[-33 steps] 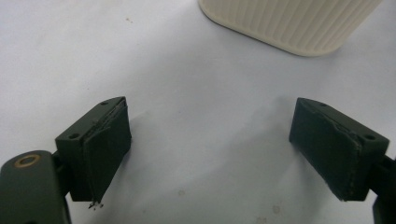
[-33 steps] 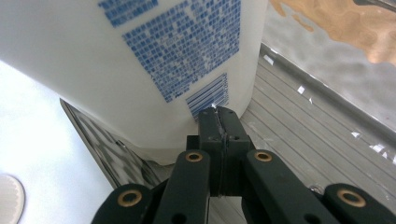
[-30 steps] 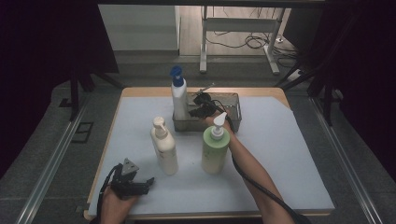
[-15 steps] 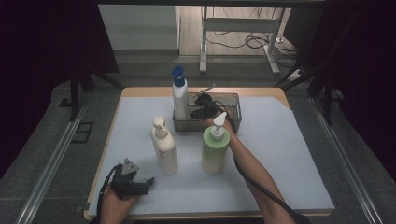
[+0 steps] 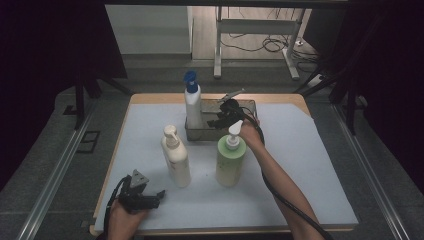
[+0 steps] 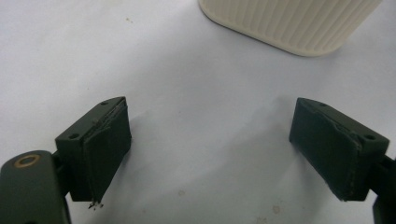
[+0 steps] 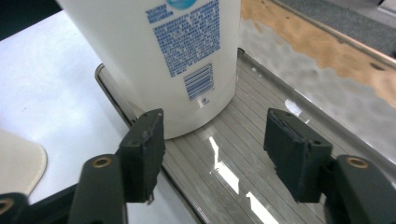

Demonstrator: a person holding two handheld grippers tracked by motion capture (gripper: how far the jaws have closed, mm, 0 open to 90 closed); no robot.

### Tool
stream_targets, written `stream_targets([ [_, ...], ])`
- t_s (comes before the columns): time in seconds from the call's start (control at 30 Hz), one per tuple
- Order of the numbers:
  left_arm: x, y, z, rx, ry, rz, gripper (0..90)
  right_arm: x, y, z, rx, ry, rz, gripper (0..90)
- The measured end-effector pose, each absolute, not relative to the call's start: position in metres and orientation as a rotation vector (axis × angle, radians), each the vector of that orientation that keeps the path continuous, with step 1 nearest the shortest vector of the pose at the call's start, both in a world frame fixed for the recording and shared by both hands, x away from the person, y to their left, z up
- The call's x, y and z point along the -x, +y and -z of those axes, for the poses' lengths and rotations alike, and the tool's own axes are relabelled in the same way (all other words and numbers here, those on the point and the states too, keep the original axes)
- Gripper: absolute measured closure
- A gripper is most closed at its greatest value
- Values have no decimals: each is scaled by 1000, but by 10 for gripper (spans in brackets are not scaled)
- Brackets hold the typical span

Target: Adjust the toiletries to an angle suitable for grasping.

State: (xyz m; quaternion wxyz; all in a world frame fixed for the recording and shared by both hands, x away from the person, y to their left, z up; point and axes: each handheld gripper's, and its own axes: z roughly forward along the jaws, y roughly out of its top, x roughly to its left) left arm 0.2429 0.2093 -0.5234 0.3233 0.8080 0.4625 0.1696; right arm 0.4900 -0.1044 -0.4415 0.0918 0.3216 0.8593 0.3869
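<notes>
A white bottle with a blue pump (image 5: pixel 192 106) (image 7: pixel 187 56) stands upright at the left end of a metal tray (image 5: pixel 245 107) (image 7: pixel 261 154) at the back of the white mat. My right gripper (image 5: pixel 216 120) (image 7: pixel 215 149) hovers over the tray just right of that bottle. Its jaws have just been opening; they stand apart, nothing is between them, and the bottle stands just beyond the pads. A cream pump bottle (image 5: pixel 176 159) (image 6: pixel 289 23) and a green pump bottle (image 5: pixel 230 159) stand mid-mat. My left gripper (image 5: pixel 157 199) (image 6: pixel 210 149) rests open low over the mat, near the cream bottle's base.
The white mat (image 5: pixel 310 165) covers a wooden table with a rail along each side. The tray's right part is bare. A cable trails along the person's right forearm (image 5: pixel 280 190). Table legs and cables lie on the floor beyond the far edge.
My right gripper has drawn back a little to the right from the blue-pump bottle, and its jaws have spread. The left hand and all three bottles stay where they were.
</notes>
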Motion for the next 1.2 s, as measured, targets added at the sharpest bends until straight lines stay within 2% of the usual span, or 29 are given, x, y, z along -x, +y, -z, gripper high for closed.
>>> stream_targets([
  [0.3,-243,209,524,-2119,1213,-445,126,-485,-121,432,-973,2524,-1211,271],
  [0.33,-243,209,524,-2119,1213,-445,126,-482,-125,430,-966,2516,-1212,235],
  [0.53,-243,209,524,-2119,1213,-446,126,-476,-138,424,-957,2490,-1211,154],
  [0.73,-243,209,524,-2118,1213,-446,126,-471,-153,420,-968,2449,-1218,124],
  [0.93,-243,209,524,-2119,1214,-446,126,-464,-173,419,-989,2425,-1224,37],
  [1.2,-243,209,524,-2120,1213,-446,127,-452,-188,417,-962,2410,-1200,0],
])
